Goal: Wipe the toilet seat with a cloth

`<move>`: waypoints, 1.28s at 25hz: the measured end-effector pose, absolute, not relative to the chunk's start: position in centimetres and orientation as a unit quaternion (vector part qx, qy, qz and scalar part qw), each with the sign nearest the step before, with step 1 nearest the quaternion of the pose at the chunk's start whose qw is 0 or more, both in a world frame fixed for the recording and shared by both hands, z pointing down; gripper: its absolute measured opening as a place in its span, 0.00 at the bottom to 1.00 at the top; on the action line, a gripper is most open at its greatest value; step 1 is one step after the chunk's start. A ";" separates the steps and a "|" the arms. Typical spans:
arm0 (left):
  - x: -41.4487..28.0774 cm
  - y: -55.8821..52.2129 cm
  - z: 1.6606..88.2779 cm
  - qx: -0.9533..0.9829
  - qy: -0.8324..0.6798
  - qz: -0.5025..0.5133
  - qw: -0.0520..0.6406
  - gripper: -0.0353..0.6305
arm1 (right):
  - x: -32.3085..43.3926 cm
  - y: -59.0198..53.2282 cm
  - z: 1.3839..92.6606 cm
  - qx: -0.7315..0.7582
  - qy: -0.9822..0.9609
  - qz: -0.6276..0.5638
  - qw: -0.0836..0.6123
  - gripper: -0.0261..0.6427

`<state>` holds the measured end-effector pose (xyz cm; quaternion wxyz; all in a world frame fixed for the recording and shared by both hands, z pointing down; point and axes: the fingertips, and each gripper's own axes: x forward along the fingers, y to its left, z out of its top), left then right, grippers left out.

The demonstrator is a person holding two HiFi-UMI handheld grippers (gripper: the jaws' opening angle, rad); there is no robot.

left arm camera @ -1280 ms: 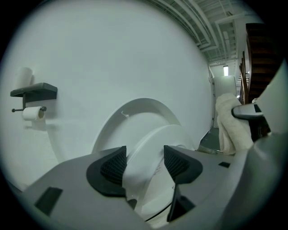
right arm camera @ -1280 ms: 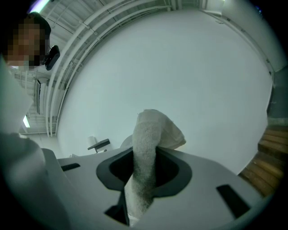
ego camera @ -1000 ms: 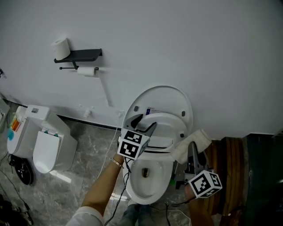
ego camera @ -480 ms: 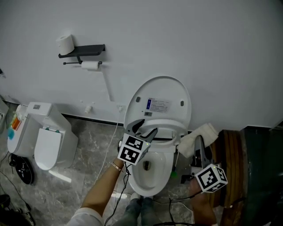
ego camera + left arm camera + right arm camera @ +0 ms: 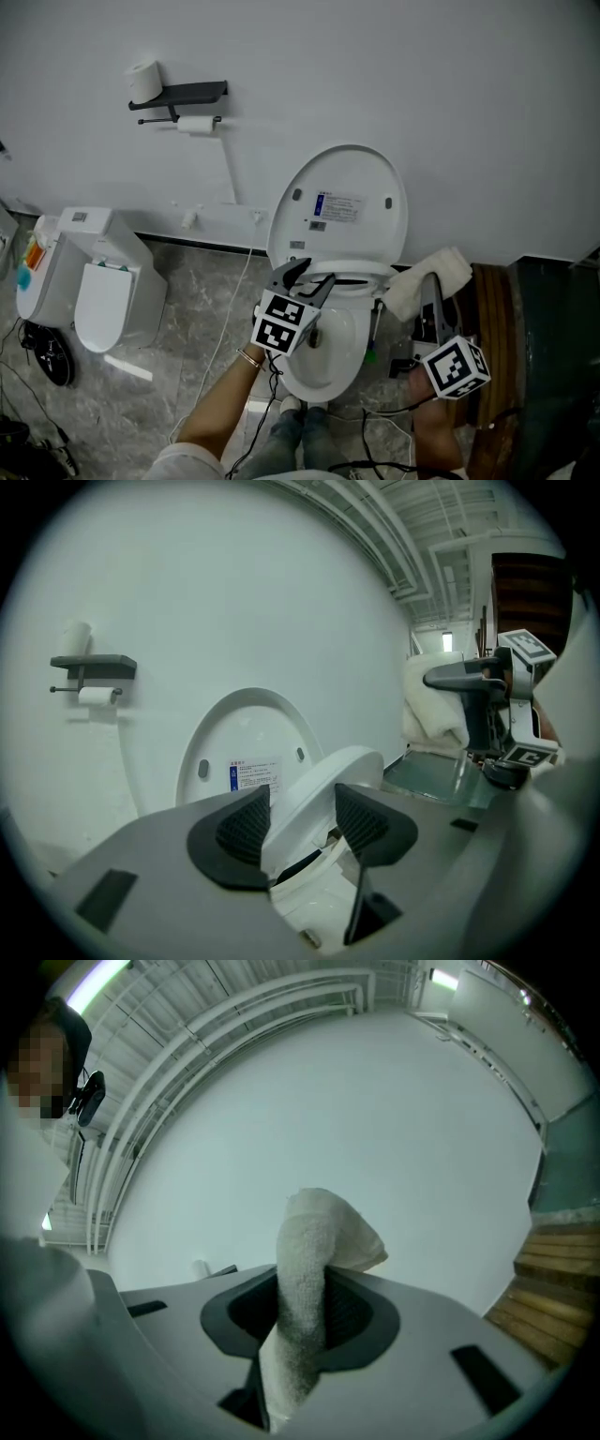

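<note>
Right gripper [image 5: 302, 1314]: jaws narrow, clamped on a white cloth [image 5: 314, 1251]. The cloth stands up out of the pinch in a folded hump, with its tail hanging below. It looks like terry: soft, light and limp, likely to bunch or fold over when pressed. The grip sits mid-fold, which I judge enough for a flat swipe if the hump is laid down first. The cloth is held up to the right of the toilet, not touching the seat.

Left gripper [image 5: 302, 819]: jaws have just been closing and stand fairly wide, with the rim of the toilet seat [image 5: 349, 766] between them. The pads [image 5: 246, 825] seem to bear on both faces. The seat is tilted, partly up off the bowl [image 5: 328, 361]; the lid [image 5: 345, 202] is raised toward the far wall. The seat looks like stiff, smooth plastic, hinged at the far end and probably slippery. The near rim, as here, is the best place to hold it.
</note>
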<state>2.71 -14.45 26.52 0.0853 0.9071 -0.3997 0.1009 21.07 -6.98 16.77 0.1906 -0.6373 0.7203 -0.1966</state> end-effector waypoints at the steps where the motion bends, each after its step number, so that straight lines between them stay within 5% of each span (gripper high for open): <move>1: 2.6 -14.2 26.6 0.907 -0.399 0.102 0.085 0.41 | 21.0 -6.8 16.9 -0.638 0.718 -0.199 0.192 0.19; 32: 2.0 0.5 35.0 0.908 -0.374 0.183 0.050 0.41 | 21.2 -0.2 21.9 -0.638 0.711 -0.238 0.175 0.19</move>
